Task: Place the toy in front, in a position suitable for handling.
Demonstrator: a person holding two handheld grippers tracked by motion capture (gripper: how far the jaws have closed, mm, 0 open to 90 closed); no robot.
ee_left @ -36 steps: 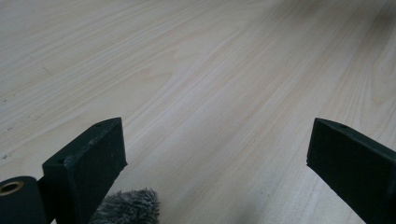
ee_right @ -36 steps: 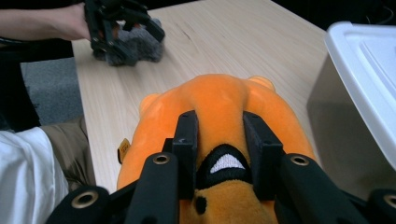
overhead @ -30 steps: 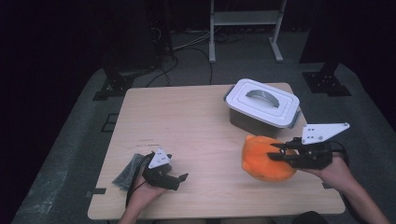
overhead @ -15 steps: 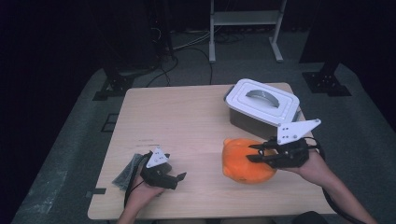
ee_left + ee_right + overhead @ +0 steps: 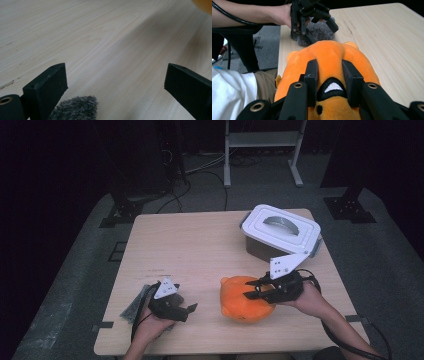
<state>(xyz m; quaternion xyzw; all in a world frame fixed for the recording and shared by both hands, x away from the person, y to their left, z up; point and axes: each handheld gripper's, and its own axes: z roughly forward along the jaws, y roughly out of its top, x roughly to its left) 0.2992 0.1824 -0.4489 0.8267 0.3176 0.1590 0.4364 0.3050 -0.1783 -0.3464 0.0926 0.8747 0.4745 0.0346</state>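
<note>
A: The right gripper is clamping the orange plush toy at lower centre, above the table.

B: The person should be holding low; the left gripper, jaws apart, is probably resting on grey cloth.

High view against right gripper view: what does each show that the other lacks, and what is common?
High view alone: the white lidded box and the floor around the table. Right gripper view alone: the black stitched mouth on the orange plush toy, pinched between the right gripper jaws. Both: the toy, the left gripper, the grey cloth and the wooden table.
</note>
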